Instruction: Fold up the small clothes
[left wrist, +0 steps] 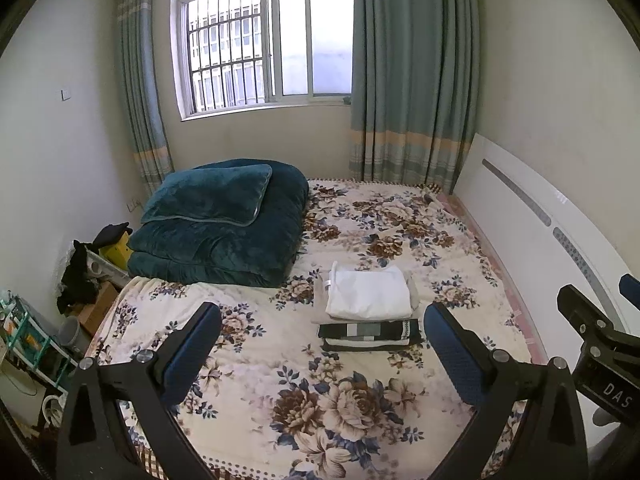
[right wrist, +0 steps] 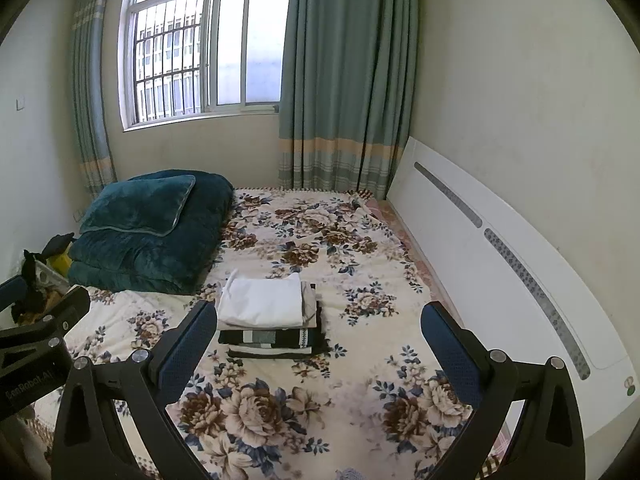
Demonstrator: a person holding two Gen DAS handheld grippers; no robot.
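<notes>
Left gripper (left wrist: pixel 322 334), right gripper (right wrist: pixel 318 332): agape

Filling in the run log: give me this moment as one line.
left gripper: open, empty | right gripper: open, empty | folded clothes: stacked on bed | white piece: on top

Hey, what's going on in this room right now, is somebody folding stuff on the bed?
Nothing is being handled at this moment. A stack of folded clothes sits on the floral bedspread, a white garment on top and dark striped pieces beneath. The left gripper and right gripper both hang open above the bed, short of the pile, holding nothing. A folded teal quilt with a matching pillow lies toward the window.
</notes>
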